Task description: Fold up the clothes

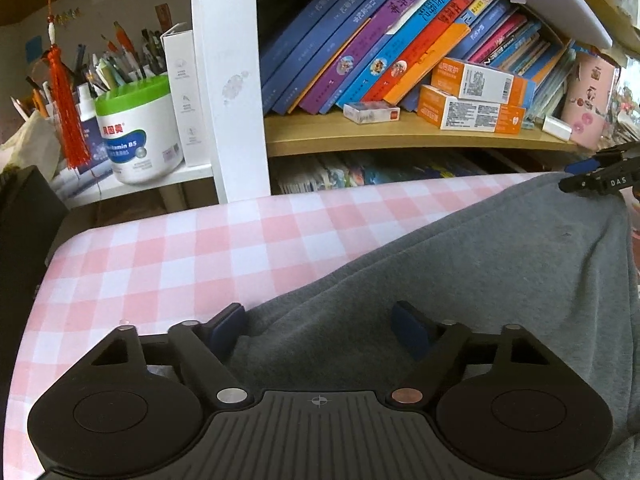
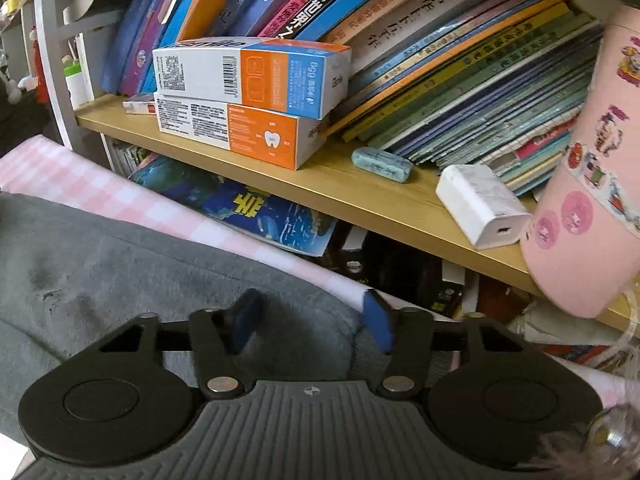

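Garment: I see a grey sweatshirt-like cloth [image 1: 500, 264] spread on the pink-checked worktop [image 1: 168, 256], covering its right side up to the far edge.
Left gripper [image 1: 320, 330]: my fingers [image 1: 230, 330] are spread wide, released, sitting over the near left edge of the grey cloth; the left one is at the cloth's border with the checked cover, the right one is over the fabric. I cannot tell whether they press it.
Right gripper [image 2: 310, 324]: fingers [image 2: 378, 322] also parted, nothing clamped; they straddle the far right corner of the grey cloth, right finger at the worktop's edge. In the left wrist view this gripper shows at the cloth's far corner [image 1: 600, 180].
Cloth marks: I notice a few dark flecks on the fabric in the right wrist view.
Behind the worktop: a wooden shelf [image 2: 360, 196] with leaning books [image 1: 380, 36], two stacked orange-and-white boxes [image 2: 248, 100], a white charger block [image 2: 480, 210] and a pink stickered cylinder [image 2: 588, 184].
Far left: a green-lidded tub [image 1: 138, 132] packed with pens, a red tassel [image 1: 66, 108] hanging beside it.
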